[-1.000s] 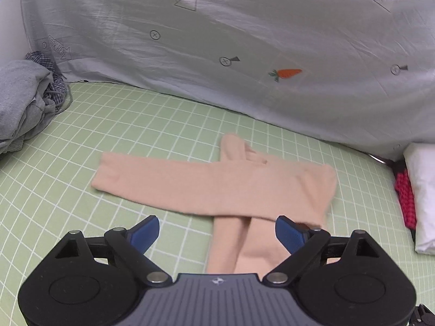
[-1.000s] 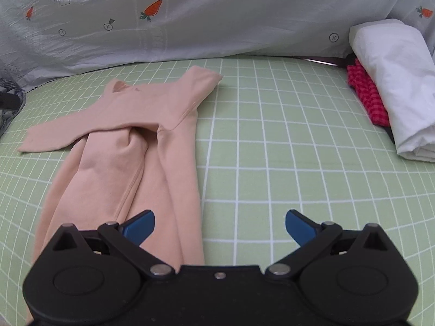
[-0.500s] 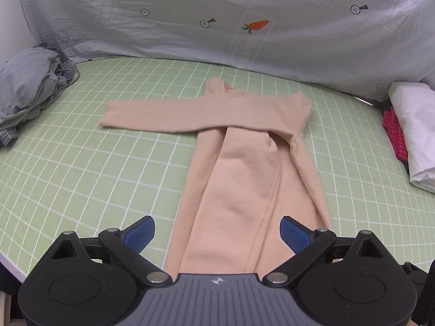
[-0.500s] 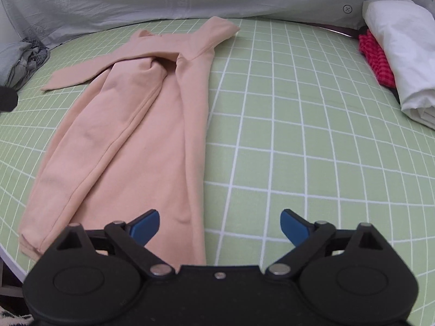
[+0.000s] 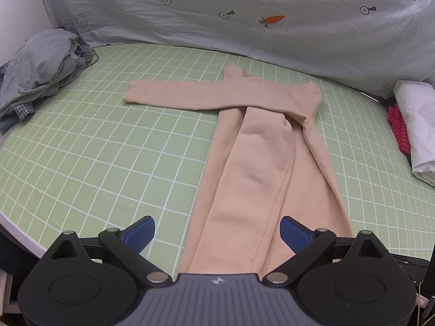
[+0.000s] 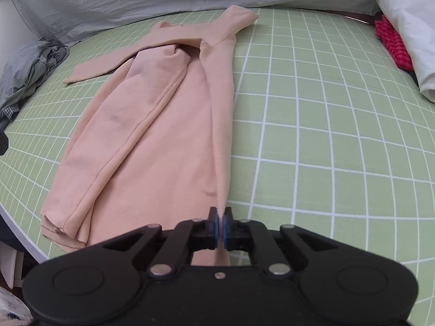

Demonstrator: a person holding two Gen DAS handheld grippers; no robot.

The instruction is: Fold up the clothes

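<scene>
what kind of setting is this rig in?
Likely a staged data-collection table, not a lived-in room: green grid mat, carrot-print sheet backdrop, a peach garment spread out, clothes piles at both sides.

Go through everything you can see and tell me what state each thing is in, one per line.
Left tongs: open, above the hem end, holding nothing.
Right tongs: shut on the peach garment's near right edge.
Peach garment: flat on the mat, sides folded in, one sleeve laid across the top.
Grey clothes pile: crumpled, unfolded.
White cloth: folded.
Red checked cloth: partly under the white cloth.
</scene>
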